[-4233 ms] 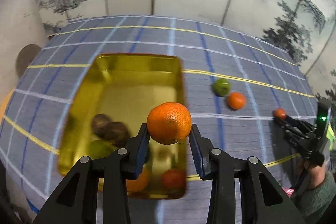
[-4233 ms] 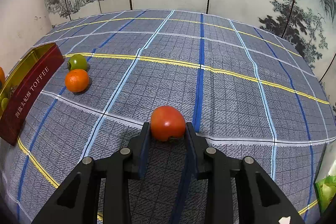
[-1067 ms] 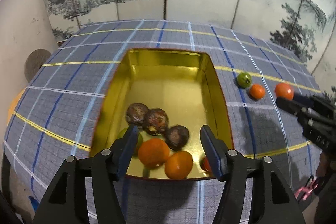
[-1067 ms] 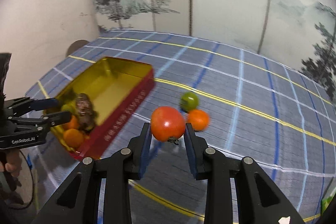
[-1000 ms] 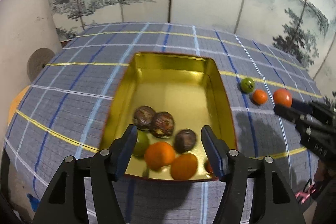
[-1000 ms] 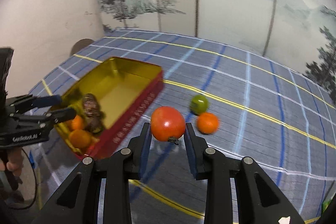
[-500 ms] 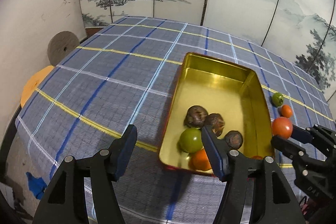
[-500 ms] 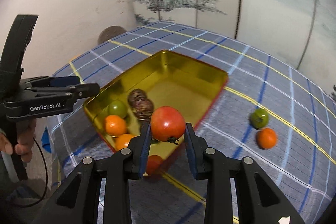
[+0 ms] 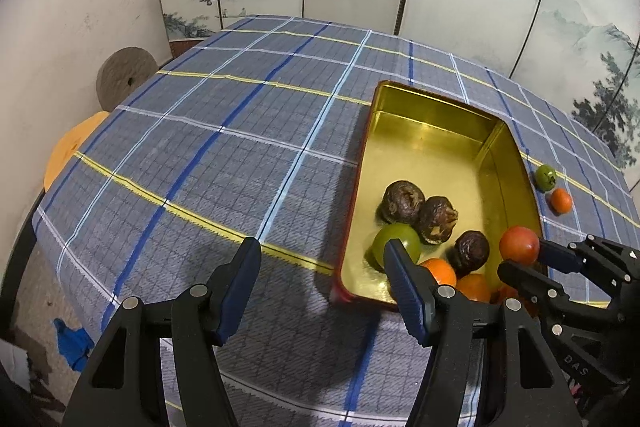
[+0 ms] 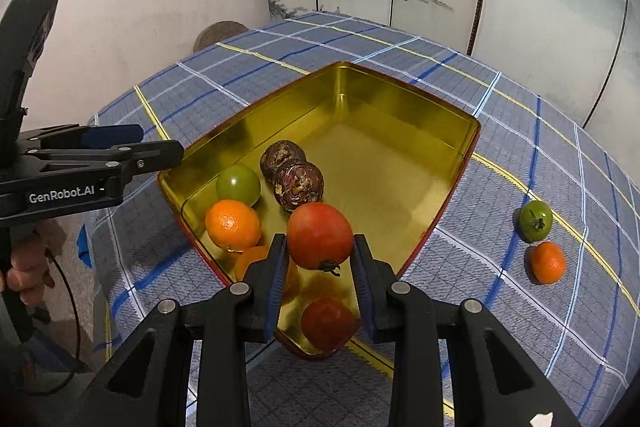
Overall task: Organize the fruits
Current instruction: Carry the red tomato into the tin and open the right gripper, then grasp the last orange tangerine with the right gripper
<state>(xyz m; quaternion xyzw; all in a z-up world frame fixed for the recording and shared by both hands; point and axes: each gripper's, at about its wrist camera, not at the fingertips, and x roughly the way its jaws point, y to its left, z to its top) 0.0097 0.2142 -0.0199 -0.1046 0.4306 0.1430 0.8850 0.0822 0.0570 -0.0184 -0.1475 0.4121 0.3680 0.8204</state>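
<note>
Right claw (image 10: 320,259): closed on a red tomato (image 10: 320,235), pads on its two opposite flanks at about the widest girth, stem pointing down and toward the camera. The fruit hangs over the near end of the gold tin (image 10: 400,99), above another red tomato (image 10: 328,323) lying in the near corner.

Handling, judged: light, smooth, thin-skinned, firm enough to hold shape under the pads. Skin likely slick, so a grip at the girth is the safe one; off-centre it could squirt out. Excess squeeze or a high drop would bruise or split it. It will roll on the flat tin floor once freed.

Tin contents: two mandarins (image 10: 232,225), a green tomato (image 10: 238,183), dark wrinkled fruits (image 10: 298,181) (three in the left wrist view; kind unclear). The far half of the tin is bare.

Left claw (image 9: 320,287): wide open, holding nothing, hovering over the plaid cloth of the table (image 9: 220,155) just left of the tin.

On the cloth, right of the tin and well apart from it: a small green tomato (image 10: 535,221) and a mandarin (image 10: 547,262), near each other, not yet sorted.
</note>
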